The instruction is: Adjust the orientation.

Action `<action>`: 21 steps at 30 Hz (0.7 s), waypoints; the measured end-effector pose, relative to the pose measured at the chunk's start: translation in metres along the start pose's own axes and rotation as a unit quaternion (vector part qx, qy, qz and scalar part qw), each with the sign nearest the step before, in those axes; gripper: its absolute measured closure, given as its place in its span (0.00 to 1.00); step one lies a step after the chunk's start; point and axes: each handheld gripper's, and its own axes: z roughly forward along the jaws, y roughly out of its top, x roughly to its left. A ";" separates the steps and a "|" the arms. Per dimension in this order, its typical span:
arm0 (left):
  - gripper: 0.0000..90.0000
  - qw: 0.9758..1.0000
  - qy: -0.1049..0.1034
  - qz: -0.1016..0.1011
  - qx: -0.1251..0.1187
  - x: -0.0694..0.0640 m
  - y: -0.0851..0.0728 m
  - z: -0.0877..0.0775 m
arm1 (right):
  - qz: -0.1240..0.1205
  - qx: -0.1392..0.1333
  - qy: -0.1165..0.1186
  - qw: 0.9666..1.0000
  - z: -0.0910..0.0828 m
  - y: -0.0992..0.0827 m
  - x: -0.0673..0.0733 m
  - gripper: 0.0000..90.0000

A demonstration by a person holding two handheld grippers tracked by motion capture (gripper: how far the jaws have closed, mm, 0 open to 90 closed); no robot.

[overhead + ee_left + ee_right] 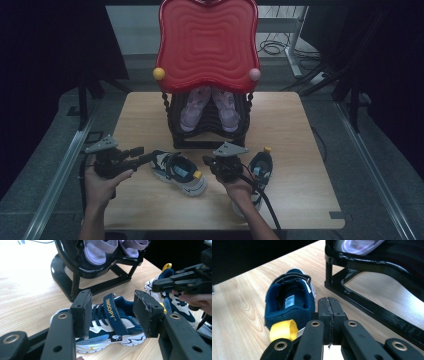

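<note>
The left gripper [111, 315] stood released around the navy-and-white strapped sneaker [110, 325]; at its three o'clock, the right gripper [329, 312] was clenched empty.

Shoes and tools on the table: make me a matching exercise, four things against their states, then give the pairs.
Things:
1. left tool
2. right tool
3. sneaker with the SNOOPY strap
4. purple sandals

States:
A. shut, with nothing between the pads
B. resting on the black rack under the red top
C. open, pads on either side of a shoe without pressing it
D. lying on its side on the table

Pairs: 1-C, 2-A, 3-D, 4-B
</note>
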 end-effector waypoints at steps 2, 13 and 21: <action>0.55 1.000 -0.001 0.002 0.001 -0.001 0.000 0.001 | 0.005 0.005 -0.001 1.000 0.004 0.000 -0.001 1.00; 0.53 1.000 -0.002 0.002 0.008 -0.003 0.000 0.004 | 0.016 0.025 0.008 1.000 0.022 0.001 0.000 1.00; 0.53 1.000 -0.001 -0.002 0.012 -0.002 -0.001 0.004 | 0.008 0.046 0.015 0.999 0.036 -0.002 0.009 1.00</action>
